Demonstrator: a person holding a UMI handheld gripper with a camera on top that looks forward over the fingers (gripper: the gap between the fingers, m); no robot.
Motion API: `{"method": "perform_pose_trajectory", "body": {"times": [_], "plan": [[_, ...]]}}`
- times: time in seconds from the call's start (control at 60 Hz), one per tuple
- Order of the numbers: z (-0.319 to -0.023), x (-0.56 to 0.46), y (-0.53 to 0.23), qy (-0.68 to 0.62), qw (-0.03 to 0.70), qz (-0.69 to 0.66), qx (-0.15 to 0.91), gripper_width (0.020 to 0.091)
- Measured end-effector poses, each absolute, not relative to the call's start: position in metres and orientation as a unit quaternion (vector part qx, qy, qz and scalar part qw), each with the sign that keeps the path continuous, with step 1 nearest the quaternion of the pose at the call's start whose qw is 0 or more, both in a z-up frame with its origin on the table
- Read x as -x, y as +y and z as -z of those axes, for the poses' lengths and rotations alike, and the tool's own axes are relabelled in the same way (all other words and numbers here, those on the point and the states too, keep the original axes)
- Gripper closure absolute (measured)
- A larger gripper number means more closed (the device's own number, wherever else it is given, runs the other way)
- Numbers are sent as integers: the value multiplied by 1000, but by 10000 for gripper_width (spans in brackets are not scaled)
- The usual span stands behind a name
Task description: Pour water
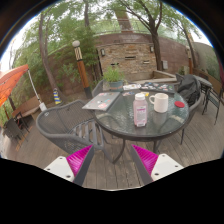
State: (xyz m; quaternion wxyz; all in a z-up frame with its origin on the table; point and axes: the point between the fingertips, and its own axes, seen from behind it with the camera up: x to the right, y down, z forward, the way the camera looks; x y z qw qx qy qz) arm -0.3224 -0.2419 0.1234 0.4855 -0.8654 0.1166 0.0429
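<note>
Far off to your left, an orange canopy (12,80) edges a wooden deck (30,145), with trees (60,30) rising behind it. Closer in, a dark mesh chair (68,122) stands just left of the round glass bench (118,118), pushed up near its rim. Your gripper (113,160) is open: the left finger pad (78,158) and the right finger pad (147,160) sit well apart with nothing between them, and they hang short of the bench's near edge.

On the bench, a flat light-coloured sheet or tray (102,100) lies toward the far left side. Nearer the middle, a clear water bottle (140,110) stands upright, straight ahead of the gap between your fingers and beyond them. Just right of it and a little farther back stands a white mug (159,102), apart from the bottle. A small yellow thing (143,96) rests behind the bottle; you cannot tell what it is.

Beyond the bench runs a stone wall (130,55). To the right, a red object (180,103) sits at the bench's far edge, beside another dark chair (188,92).
</note>
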Motion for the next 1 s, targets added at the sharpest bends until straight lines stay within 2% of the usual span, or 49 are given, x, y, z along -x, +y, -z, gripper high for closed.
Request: {"method": "perform_pose_trajectory", "body": {"times": [0.25,0.467,0.533,0.567,0.583,0.6,0.617,0.767,0.8,0.817,0.85,0.867,0.917,1.0], "plan": [[-70,190,-118,126,559,38,818,262],[-62,147,-21,97,618,56,778,262],[-72,148,-6,81,637,58,765,266],[-74,147,1,69,645,61,759,325],[-73,148,6,64,645,66,759,405],[-70,148,9,60,641,71,762,520],[-64,149,10,58,635,76,767,564],[-69,151,15,41,651,82,754,620],[-67,153,15,37,645,78,759,621],[-66,153,16,37,641,75,763,648],[-61,146,19,45,632,63,771,648],[-61,149,18,50,626,58,776,670],[-60,148,22,60,610,33,790,671],[-87,139,33,90,606,-16,790,670]]}}
